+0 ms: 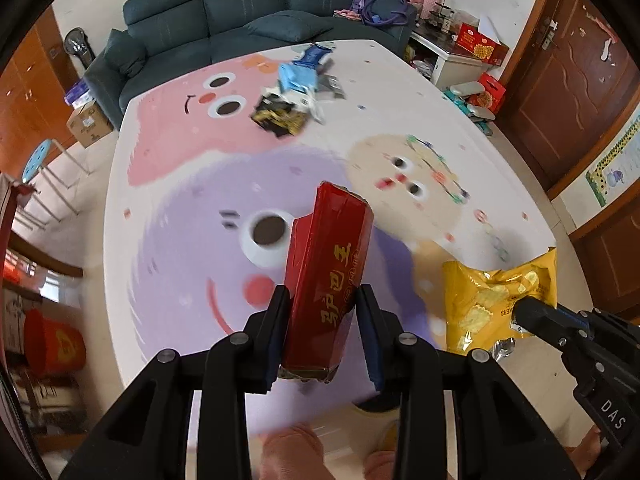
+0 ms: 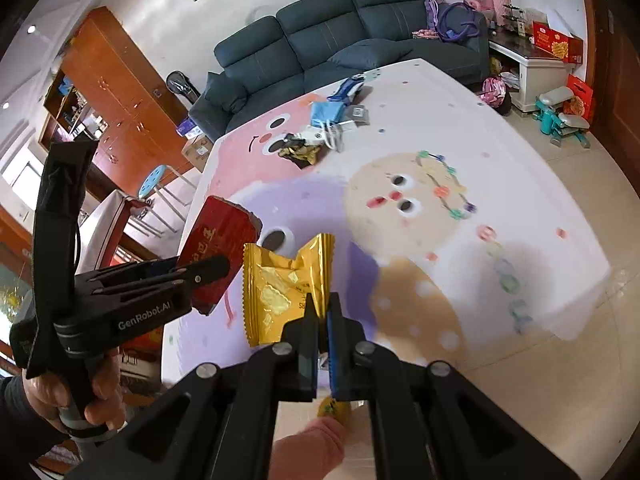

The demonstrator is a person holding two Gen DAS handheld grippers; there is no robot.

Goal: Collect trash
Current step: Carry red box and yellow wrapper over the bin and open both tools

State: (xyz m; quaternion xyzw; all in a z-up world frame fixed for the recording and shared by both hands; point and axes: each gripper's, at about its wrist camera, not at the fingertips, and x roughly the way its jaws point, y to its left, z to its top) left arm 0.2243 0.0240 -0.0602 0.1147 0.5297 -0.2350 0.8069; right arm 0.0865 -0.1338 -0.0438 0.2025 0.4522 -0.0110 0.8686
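My left gripper (image 1: 323,300) is shut on a red box (image 1: 328,276) with gold lettering, held up above the table; the same red box (image 2: 218,248) shows in the right wrist view with the left gripper (image 2: 216,266) around it. My right gripper (image 2: 322,308) is shut on a yellow foil snack wrapper (image 2: 286,284), also lifted off the table. From the left wrist view the yellow wrapper (image 1: 500,300) hangs at the right, pinched by the right gripper (image 1: 520,312). More trash (image 1: 296,88) lies in a pile at the table's far end: blue, black and white wrappers.
The table (image 1: 420,92) carries a cartoon cloth in pink, purple and beige. A dark sofa (image 1: 248,16) stands behind it. A blue stool (image 1: 38,160) and a cardboard box (image 1: 88,122) are at the left. A red bucket (image 1: 54,344) sits on the floor lower left.
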